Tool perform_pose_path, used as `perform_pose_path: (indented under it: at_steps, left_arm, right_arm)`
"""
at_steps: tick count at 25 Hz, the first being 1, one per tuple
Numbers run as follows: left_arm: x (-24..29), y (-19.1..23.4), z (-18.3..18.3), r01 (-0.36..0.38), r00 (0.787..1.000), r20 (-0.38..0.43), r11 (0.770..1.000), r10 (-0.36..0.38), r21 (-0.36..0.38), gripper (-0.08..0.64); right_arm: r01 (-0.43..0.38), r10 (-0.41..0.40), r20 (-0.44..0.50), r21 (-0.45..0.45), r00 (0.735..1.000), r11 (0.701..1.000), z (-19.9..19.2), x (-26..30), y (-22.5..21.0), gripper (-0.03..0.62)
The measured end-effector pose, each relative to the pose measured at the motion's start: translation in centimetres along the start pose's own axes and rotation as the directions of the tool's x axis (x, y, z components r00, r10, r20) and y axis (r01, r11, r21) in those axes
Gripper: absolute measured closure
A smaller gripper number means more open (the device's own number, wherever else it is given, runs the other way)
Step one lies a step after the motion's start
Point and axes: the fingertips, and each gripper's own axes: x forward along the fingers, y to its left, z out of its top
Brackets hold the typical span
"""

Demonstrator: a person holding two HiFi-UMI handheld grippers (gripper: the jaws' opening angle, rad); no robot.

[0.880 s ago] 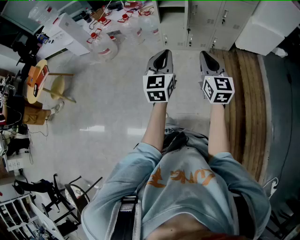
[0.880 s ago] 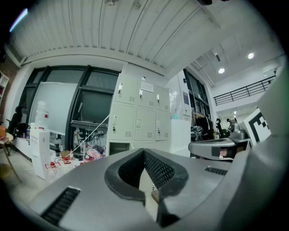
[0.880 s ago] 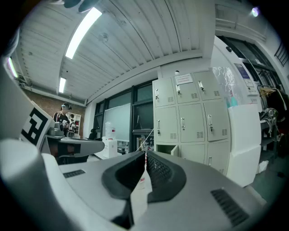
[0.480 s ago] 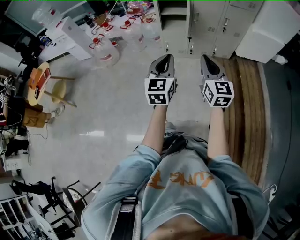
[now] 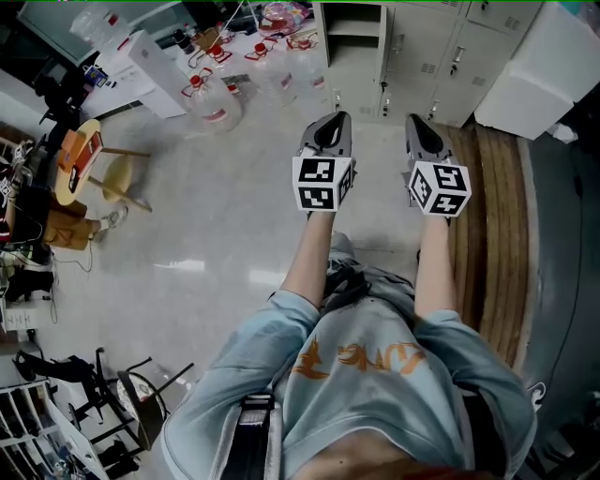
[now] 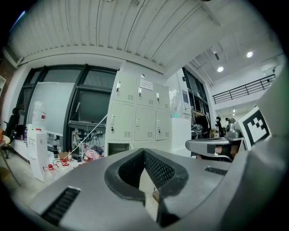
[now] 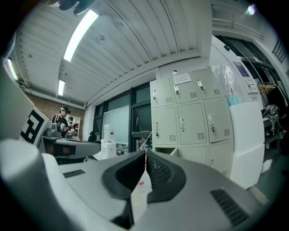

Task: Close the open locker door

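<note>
A bank of pale grey lockers point(image 5: 422, 56) stands ahead at the top of the head view. Its lowest left compartment point(image 5: 353, 26) stands open; the same opening shows in the left gripper view point(image 6: 117, 148) and in the right gripper view point(image 7: 164, 151), with its door point(image 7: 174, 151) swung partly out. My left gripper point(image 5: 326, 127) and right gripper point(image 5: 419, 131) are held side by side above the floor, well short of the lockers. Both are shut with nothing between the jaws, as the left gripper point(image 6: 144, 151) and right gripper point(image 7: 145, 154) views confirm.
Several water jugs with red caps point(image 5: 211, 94) stand on the floor left of the lockers. A tall white cabinet point(image 5: 534, 70) stands to their right, with wooden planks point(image 5: 487, 216) below it. A round stool point(image 5: 80, 159) and clutter fill the far left.
The lockers have come further into the head view, with the open compartment now showing at the top. Both grippers sit slightly lower in the frame and stay shut.
</note>
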Motion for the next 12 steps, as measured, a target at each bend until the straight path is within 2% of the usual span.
perform_pose_path:
  at_steps: [6,12]
  left_arm:
    - [1.4,3.3,0.1,-0.044,0.999,0.007,0.999,0.044,-0.03,0.538]
    - [7.0,3.5,-1.0,-0.003,1.0,-0.01,0.999,0.003,-0.047,0.538]
  right_arm:
    - [-0.024,0.024,-0.004,-0.022,1.0,0.999,0.3,2.6,0.4,0.561]
    - [0.011,-0.011,-0.023,-0.004,1.0,1.0,-0.8,6.0,-3.6,0.561]
